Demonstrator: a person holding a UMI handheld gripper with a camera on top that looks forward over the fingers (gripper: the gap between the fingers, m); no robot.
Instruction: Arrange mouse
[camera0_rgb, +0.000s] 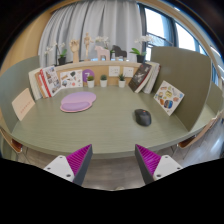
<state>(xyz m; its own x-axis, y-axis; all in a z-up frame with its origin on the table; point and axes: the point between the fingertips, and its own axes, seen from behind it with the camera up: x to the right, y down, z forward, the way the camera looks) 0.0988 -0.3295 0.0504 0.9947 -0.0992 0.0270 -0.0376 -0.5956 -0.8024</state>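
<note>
A dark grey mouse (143, 117) lies on the olive-green table (105, 130), beyond my fingers and a little right of the middle. A round lilac mouse pad (77, 102) lies on the table to the left of the mouse, well apart from it. My gripper (114, 160) hangs over the near table edge, its two fingers with magenta pads (80, 158) spread wide with nothing between them.
Books and picture cards (168, 97) lean along the table's back and sides. Small potted plants (103, 80) and a purple ball (88, 75) stand at the back. Curtains and windows rise behind.
</note>
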